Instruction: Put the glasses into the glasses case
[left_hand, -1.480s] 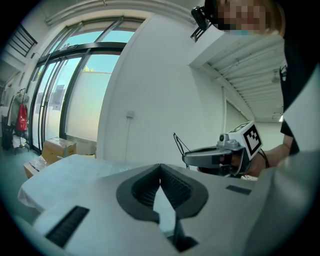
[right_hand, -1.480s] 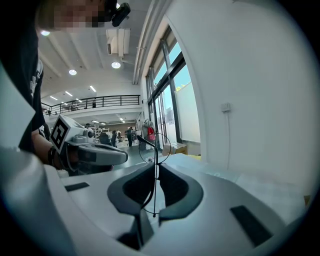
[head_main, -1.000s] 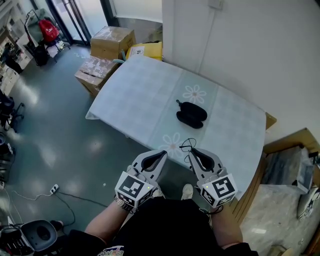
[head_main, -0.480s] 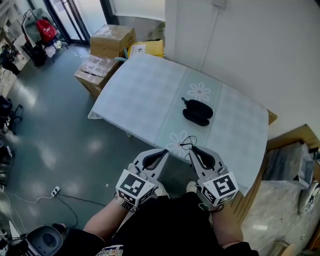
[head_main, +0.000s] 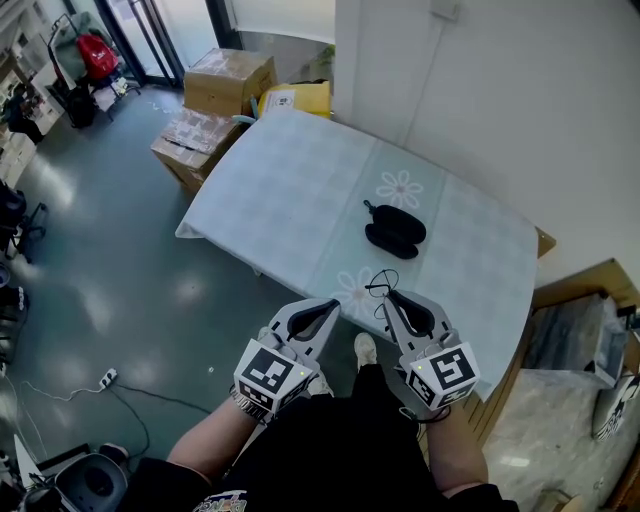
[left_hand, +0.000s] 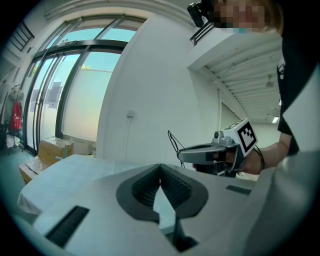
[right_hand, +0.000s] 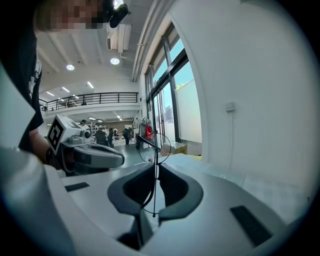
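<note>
Head view shows the pale, flower-printed worktop (head_main: 290, 190) filling the middle, set against a white wall, with cardboard boxes (head_main: 228, 72) on the floor past its far end. On the worktop, toward the right, lies the black case (head_main: 395, 230), which looks to be lying open, though its inside cannot be made out from here. Both grippers hang near the person, at the near edge of the worktop and well apart from the case. The left gripper (head_main: 330, 306) has its fingers pressed together with nothing between them. The right gripper (head_main: 388, 297) has its fingers closed on the glasses (right_hand: 155, 150), a thin wire frame with round lenses that juts out past the fingertips, gripped somewhere along the slim metal, at the bridge or a temple as far as can be judged. The glasses will likely handle as very light but fragile: the wire can bend and the lenses can scratch, so the hold belongs on the frame, with gentle pressure, never on the glass. They may pivot in so narrow a grip, so the carry to the case calls for a slow, level move and a soft release.
</note>
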